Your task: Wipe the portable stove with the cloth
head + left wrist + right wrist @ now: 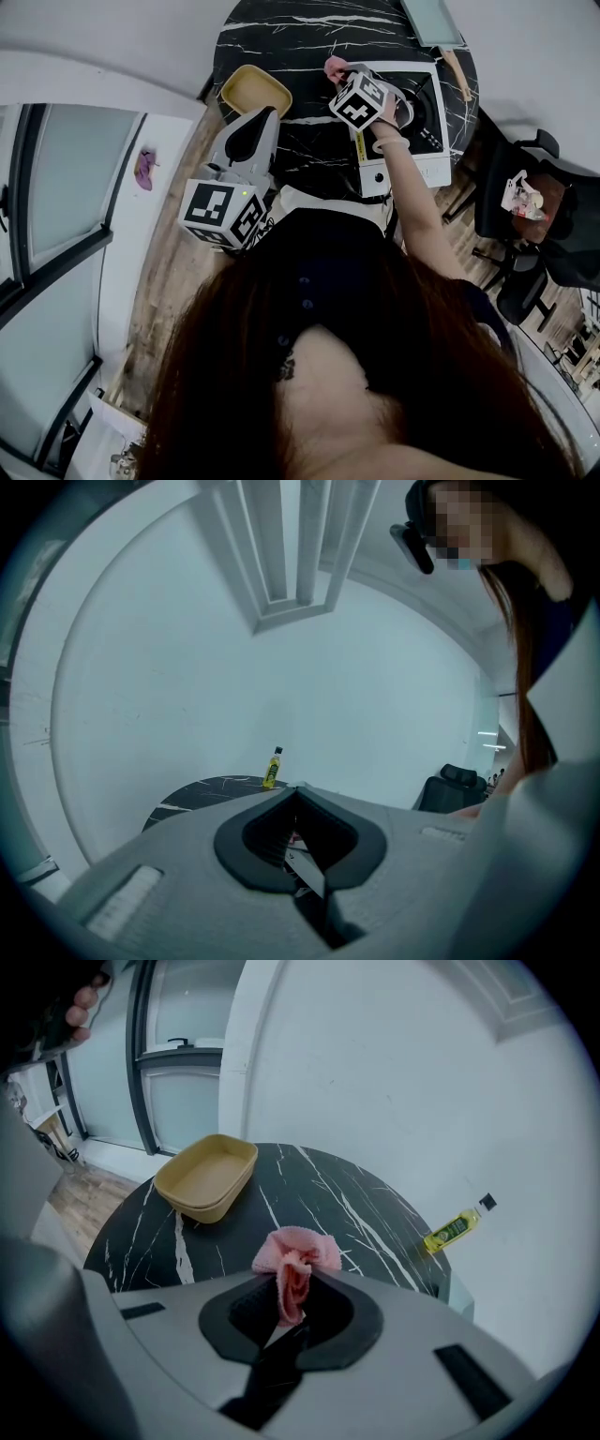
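Pink terry cloth is bunched & pinched btw the jaws of the R gripper, which are clenched on it; a puff of fabric sticks out past the tips. In the head view the cloth sits at the far-left corner of the white portable stove w/ black glass top. Whether the fabric actually touches the stove can't be told. The stove stands on the right part of the round black marble table w/ white veins, its knob on the near side, twd the person. The person's hand grips the R gripper over the stove's left half, forearm stretched out from the body.

Left of the cloth, a tan rounded-rectangular tray lies on the table, well apart from the stove. A small yellow bottle w/ dark cap shows beyond the table's far edge in the R gripper view; what it rests on isn't clear.

L gripper is held off the table edge, near the person's body & tilted up twd the wall. Its jaws are closed together w/ nothing btw them.

Farther out: a black office chair right of the table, wood-plank floor on the left, glazed dark-framed panels beyond that.
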A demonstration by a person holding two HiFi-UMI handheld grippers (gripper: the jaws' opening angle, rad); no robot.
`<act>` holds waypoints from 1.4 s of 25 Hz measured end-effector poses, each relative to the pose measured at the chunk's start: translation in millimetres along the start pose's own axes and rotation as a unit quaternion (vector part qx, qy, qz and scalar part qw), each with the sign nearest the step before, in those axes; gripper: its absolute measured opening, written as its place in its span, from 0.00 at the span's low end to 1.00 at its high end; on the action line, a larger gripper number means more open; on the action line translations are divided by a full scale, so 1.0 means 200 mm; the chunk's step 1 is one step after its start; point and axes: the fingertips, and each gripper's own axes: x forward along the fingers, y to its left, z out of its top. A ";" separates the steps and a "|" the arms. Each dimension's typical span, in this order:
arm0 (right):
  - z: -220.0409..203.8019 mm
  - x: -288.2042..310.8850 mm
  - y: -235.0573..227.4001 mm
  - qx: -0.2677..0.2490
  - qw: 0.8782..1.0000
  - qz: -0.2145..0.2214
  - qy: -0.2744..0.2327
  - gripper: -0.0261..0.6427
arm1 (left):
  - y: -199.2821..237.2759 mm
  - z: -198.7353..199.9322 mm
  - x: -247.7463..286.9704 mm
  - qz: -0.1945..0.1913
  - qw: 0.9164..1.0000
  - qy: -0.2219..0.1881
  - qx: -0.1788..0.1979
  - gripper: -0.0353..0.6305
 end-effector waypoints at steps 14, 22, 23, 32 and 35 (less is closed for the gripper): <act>0.06 0.05 -0.09 0.044 0.999 -0.018 -0.016 0.11 | -0.02 -0.01 -0.07 0.009 1.000 -0.003 0.002 0.07; 0.14 -0.04 -0.14 0.121 0.989 -0.025 -0.085 0.11 | -0.05 -0.02 -0.09 0.010 1.000 -0.005 0.005 0.07; 0.16 -0.07 -0.15 0.131 0.986 -0.027 -0.099 0.11 | -0.06 -0.01 -0.10 0.011 1.000 -0.006 0.006 0.07; 0.30 -0.44 -0.20 0.189 0.956 -0.066 -0.214 0.11 | -0.13 0.02 -0.11 0.013 0.999 -0.018 0.024 0.07; 0.31 -0.56 -0.19 0.205 0.946 -0.073 -0.242 0.11 | -0.18 0.04 -0.12 0.013 0.999 -0.024 0.034 0.07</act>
